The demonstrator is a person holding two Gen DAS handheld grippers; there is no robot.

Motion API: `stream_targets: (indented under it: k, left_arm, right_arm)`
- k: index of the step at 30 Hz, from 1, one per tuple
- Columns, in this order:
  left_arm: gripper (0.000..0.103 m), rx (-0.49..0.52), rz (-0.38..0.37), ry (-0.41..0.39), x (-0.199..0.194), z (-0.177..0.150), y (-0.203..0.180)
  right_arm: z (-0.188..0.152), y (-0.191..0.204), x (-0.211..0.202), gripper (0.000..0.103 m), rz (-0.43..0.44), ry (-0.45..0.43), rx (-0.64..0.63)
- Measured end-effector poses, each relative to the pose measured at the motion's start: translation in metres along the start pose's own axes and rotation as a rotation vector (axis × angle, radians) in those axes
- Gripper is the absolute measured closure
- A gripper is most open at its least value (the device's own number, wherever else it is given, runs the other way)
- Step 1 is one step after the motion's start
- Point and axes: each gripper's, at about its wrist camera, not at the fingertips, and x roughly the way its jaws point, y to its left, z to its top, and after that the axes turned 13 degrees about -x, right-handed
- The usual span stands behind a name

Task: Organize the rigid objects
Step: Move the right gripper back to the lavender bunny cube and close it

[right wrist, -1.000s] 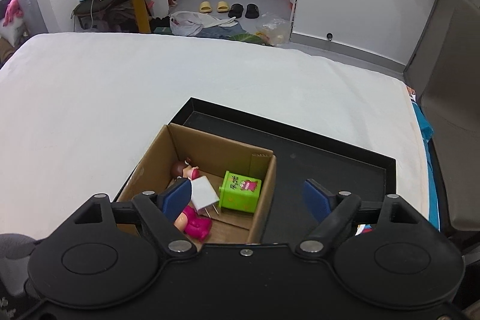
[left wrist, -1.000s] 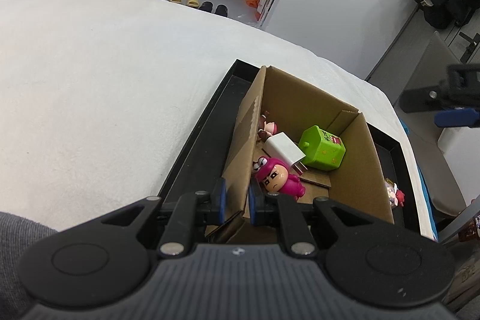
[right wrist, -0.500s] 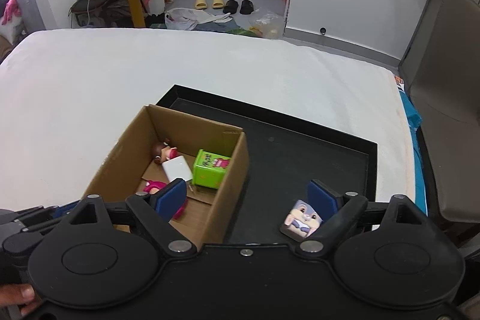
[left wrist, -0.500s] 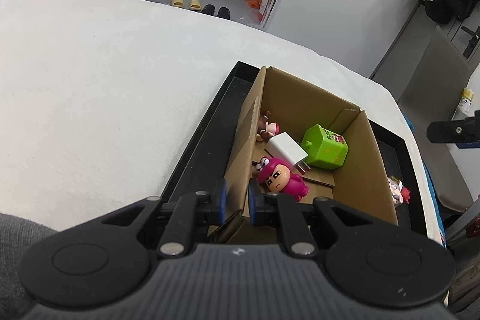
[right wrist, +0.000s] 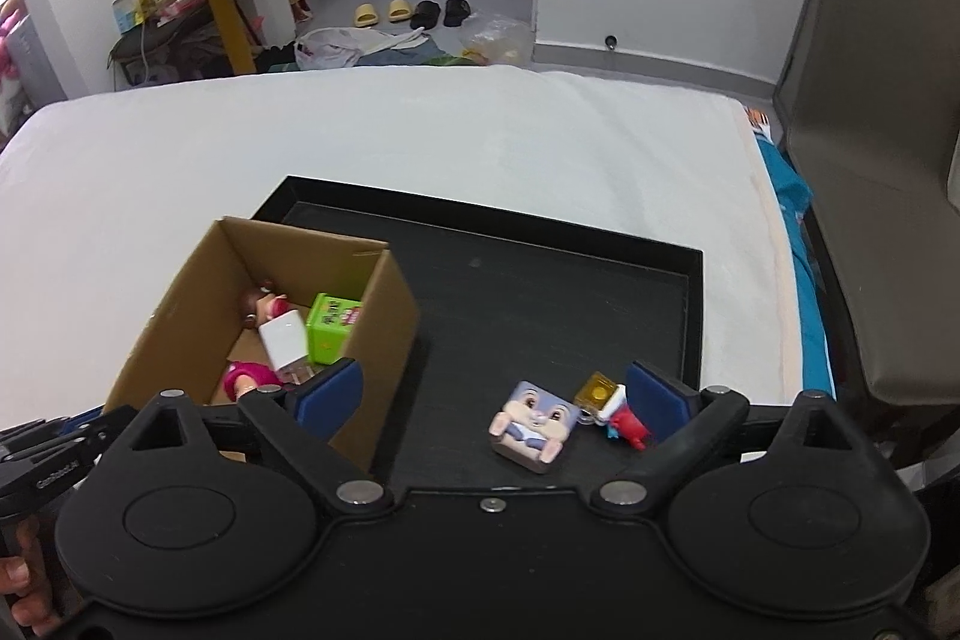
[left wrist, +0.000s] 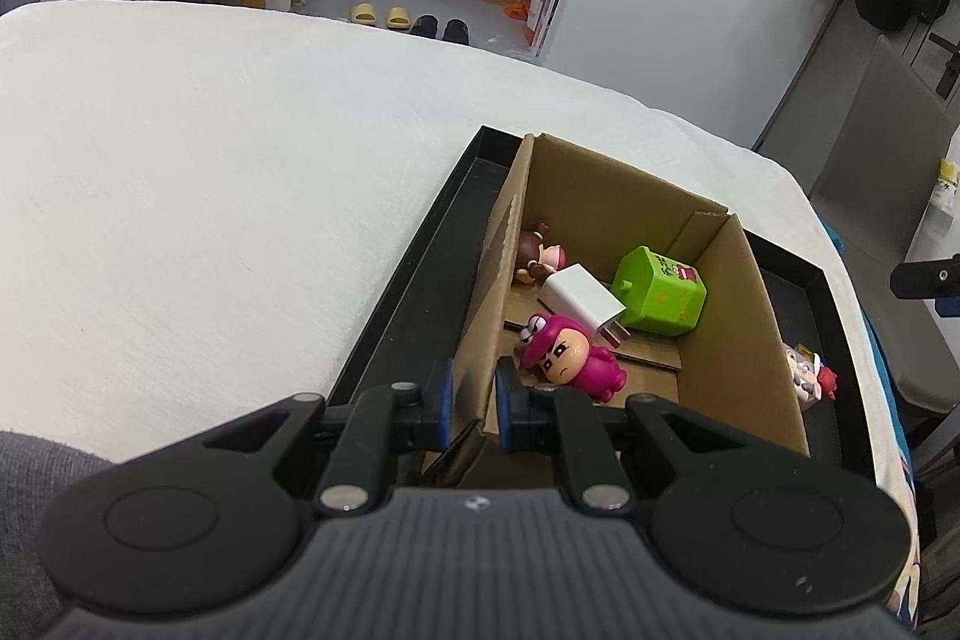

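Left gripper (left wrist: 474, 403) pinches the cardboard box's (left wrist: 774, 340) near wall, steadying it on the black tray (right wrist: 693, 316). Right gripper (right wrist: 492, 400) hangs spread above a bunny block (right wrist: 531, 424) by the tray's near edge; judging by this, it should descend and close on it next.

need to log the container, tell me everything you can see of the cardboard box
The cardboard box is plain brown corrugated card, open-topped, its walls upright. It stands at the left end of the black tray on the white-covered table. Inside lie a pink figure, a white charger, a green cube toy and a small brown-haired doll. The left gripper is shut on its near left wall; the right gripper is open, beside it over the tray.
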Motion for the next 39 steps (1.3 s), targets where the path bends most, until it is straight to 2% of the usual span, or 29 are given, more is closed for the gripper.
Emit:
stream_targets:
  k: [7, 13, 20, 24, 30, 39]
  left_arm:
    - [0.09, 0.015, 0.016, -0.006, 0.001, -0.002, -0.004]
    - [0.09, 0.021, 0.023, -0.011, 0.002, -0.002, -0.006]
    - [0.09, 0.027, 0.017, -0.024, -0.002, -0.003, -0.007]
    - [0.09, 0.032, 0.027, -0.025, -0.001, -0.003, -0.009]
    - [0.09, 0.034, 0.042, -0.019, 0.003, -0.002, -0.01]
    - [0.09, 0.035, 0.051, -0.013, 0.006, -0.002, -0.01]
  right_arm:
    - [-0.016, -0.023, 0.017, 0.008, 0.03, 0.014, 0.073]
    - [-0.027, -0.042, 0.033, 0.008, 0.076, 0.038, 0.187]
    - [-0.032, -0.048, 0.056, 0.008, 0.11, 0.089, 0.264]
    - [-0.033, -0.049, 0.063, 0.01, 0.118, 0.098, 0.283]
    - [-0.033, -0.043, 0.075, 0.024, 0.117, 0.132, 0.273]
    - [-0.031, -0.029, 0.096, 0.028, 0.065, 0.169, 0.205]
